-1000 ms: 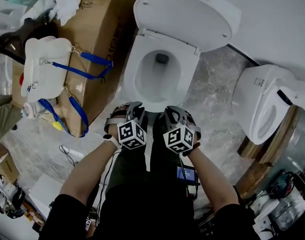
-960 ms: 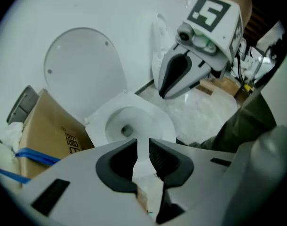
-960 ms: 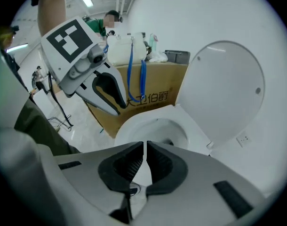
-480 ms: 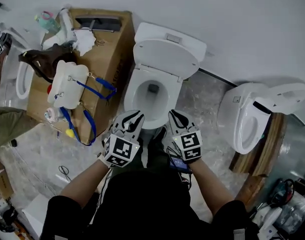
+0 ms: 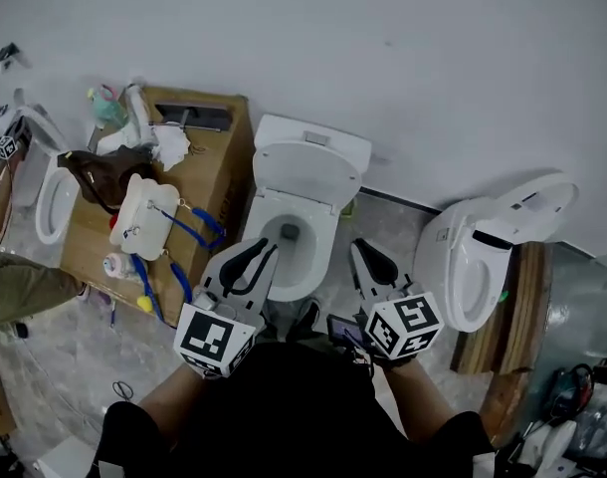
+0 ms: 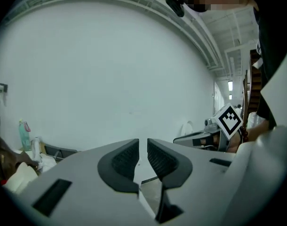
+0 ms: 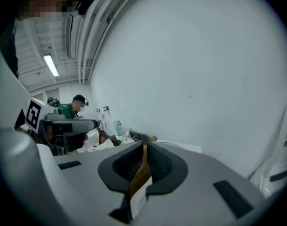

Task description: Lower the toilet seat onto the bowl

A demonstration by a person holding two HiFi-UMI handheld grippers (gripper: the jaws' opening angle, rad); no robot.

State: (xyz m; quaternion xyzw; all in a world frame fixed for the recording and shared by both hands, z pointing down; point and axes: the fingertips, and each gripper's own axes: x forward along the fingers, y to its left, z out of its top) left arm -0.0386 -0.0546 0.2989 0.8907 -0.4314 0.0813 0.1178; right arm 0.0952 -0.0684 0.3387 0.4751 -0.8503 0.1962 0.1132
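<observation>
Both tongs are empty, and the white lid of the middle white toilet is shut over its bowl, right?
No. The head view shows the white lid of the middle white toilet raised, leaving the bowl open. The left tongs and right tongs are empty, as you said.

Tongs pulled up.
Left tongs [image 5: 248, 264] and right tongs [image 5: 369, 263] raised clear of bowl [image 5: 321, 229]; left jaws just been closing, empty.
</observation>
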